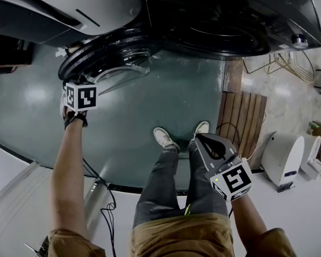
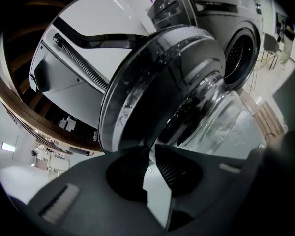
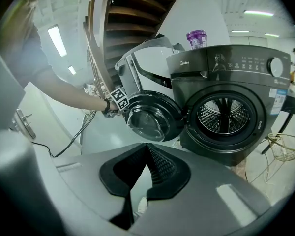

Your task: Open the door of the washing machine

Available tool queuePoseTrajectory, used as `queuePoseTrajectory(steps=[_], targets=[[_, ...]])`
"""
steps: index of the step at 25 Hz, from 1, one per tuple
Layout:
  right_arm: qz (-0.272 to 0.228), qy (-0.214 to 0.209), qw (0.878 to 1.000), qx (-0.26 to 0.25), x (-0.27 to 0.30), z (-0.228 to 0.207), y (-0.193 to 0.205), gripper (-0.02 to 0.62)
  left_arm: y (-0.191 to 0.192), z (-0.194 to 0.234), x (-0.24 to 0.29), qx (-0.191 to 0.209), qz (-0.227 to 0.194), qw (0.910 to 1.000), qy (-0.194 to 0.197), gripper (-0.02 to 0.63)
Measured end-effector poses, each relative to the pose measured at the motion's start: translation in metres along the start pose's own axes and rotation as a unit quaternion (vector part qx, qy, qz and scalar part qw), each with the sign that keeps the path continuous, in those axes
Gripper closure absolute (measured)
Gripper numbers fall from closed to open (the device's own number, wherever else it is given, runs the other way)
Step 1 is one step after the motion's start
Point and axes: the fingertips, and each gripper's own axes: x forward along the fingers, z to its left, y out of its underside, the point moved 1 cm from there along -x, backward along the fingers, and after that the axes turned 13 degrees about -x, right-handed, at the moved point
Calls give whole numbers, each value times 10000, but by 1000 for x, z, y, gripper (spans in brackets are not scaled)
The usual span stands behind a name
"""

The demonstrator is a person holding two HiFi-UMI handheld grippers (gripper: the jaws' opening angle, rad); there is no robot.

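The dark washing machine (image 3: 236,87) stands with its round glass door (image 1: 112,52) swung out to the left, and the drum opening (image 3: 224,114) is exposed. My left gripper (image 1: 70,83) is at the door's outer edge, its marker cube just below the rim. In the left gripper view the door (image 2: 157,82) fills the frame and the gripper (image 2: 150,149) has its jaws nearly together, pinching the lower edge of the rim. My right gripper (image 1: 200,138) hangs lower, away from the machine, over the person's right leg. It (image 3: 146,147) is shut with nothing in it.
A white appliance (image 1: 53,9) stands left of the washer, close behind the open door. A wooden pallet (image 1: 241,116), a wire basket (image 3: 285,149) and a white device (image 1: 283,157) lie to the right. A cable (image 1: 104,197) trails on the floor by the person's shoes (image 1: 163,138).
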Motion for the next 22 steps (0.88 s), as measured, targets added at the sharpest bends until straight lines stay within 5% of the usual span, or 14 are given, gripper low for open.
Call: queuePoseTrajectory(steps=[10, 22], targets=[[-289, 317, 9990, -137, -58, -24, -19, 591, 14, -38, -69, 140, -230, 9995, 138, 545], [-641, 646, 9955, -254, -159, -62, -31, 591, 8, -86, -182, -753, -470, 9949, 474, 545]])
